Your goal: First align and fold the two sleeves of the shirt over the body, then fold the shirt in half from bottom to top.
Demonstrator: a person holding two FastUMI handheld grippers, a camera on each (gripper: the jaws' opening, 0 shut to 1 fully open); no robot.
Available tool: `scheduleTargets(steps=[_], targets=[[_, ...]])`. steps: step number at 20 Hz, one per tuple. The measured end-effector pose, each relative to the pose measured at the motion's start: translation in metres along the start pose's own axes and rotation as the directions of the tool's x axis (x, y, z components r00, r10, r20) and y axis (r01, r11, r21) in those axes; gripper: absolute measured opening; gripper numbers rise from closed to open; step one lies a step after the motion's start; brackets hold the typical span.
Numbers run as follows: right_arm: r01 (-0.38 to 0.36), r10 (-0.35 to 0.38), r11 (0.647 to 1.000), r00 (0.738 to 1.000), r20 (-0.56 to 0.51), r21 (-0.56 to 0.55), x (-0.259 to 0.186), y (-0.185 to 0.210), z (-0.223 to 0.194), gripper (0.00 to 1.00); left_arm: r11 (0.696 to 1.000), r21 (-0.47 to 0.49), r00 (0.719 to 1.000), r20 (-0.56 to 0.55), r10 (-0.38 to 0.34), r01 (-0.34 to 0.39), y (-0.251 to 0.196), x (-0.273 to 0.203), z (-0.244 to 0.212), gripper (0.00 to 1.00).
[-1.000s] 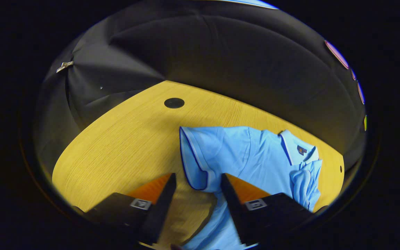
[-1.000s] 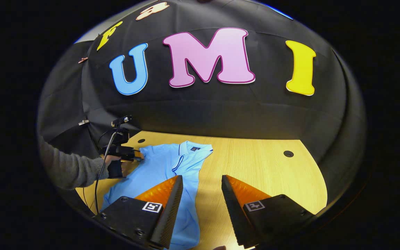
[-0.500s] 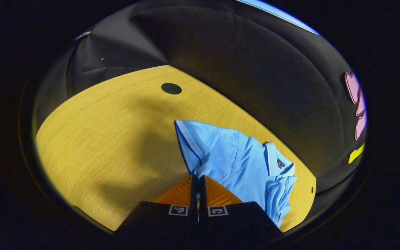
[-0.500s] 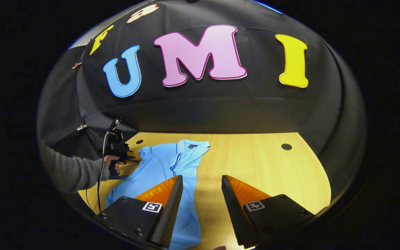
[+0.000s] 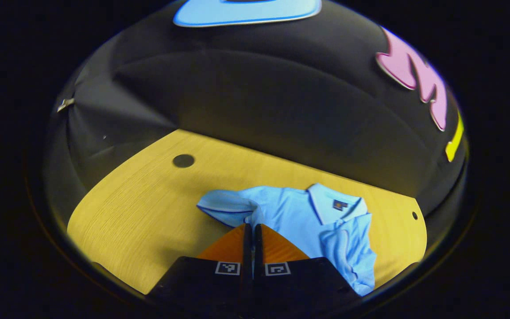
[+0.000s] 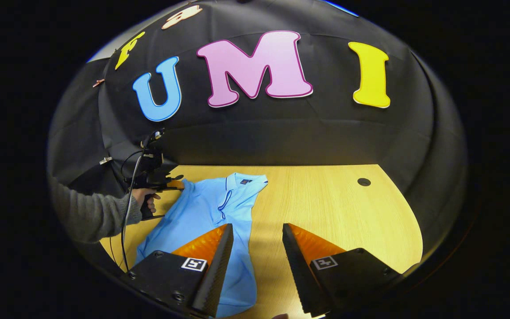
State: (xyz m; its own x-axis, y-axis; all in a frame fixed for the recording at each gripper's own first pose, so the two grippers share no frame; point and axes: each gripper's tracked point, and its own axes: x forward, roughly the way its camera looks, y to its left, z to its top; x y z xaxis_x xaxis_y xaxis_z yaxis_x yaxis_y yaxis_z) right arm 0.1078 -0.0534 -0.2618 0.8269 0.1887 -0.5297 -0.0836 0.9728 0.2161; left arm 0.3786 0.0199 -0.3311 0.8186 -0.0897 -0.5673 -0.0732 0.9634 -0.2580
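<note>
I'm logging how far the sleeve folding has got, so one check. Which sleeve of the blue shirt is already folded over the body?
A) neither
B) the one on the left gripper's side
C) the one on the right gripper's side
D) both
C: in the left gripper view the sleeve on the far side lies folded over the shirt, while the near sleeve sticks out, pinched in the left gripper.

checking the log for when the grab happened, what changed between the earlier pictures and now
The left gripper, open around the sleeve edge a second ago, shut on it half a second ago and has since lifted it, so the sleeve now curls up toward the shirt body. The right gripper stayed open above the table, holding nothing, and the shirt's collar and right side kept their place.
</note>
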Motion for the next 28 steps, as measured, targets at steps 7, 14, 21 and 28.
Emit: scheduleTargets(steps=[7, 14, 21, 28], targets=[[0.029, -0.029, 0.999, 0.999, -0.015, 0.025, -0.008, -0.013, -0.010, 0.71, 0.928, 0.331, 0.985, -0.039, -0.171, 0.174, -0.097, -0.020, -0.041, 0.06], [0.055, -0.054, 0.998, 0.998, -0.031, 0.040, -0.012, -0.023, -0.020, 0.73, 0.788, 0.552, 0.962, -0.128, -0.242, 0.272, -0.148, -0.021, -0.096, 0.06], [0.076, -0.073, 0.995, 0.996, -0.042, 0.067, -0.015, -0.017, -0.038, 0.73, 0.717, 0.661, 0.975, -0.143, -0.170, 0.221, -0.148, -0.009, -0.115, 0.06], [0.097, -0.094, 0.992, 0.995, -0.042, 0.078, -0.024, -0.018, -0.043, 0.73, 0.675, 0.703, 0.974, -0.152, -0.169, 0.226, -0.156, -0.011, -0.127, 0.47]])
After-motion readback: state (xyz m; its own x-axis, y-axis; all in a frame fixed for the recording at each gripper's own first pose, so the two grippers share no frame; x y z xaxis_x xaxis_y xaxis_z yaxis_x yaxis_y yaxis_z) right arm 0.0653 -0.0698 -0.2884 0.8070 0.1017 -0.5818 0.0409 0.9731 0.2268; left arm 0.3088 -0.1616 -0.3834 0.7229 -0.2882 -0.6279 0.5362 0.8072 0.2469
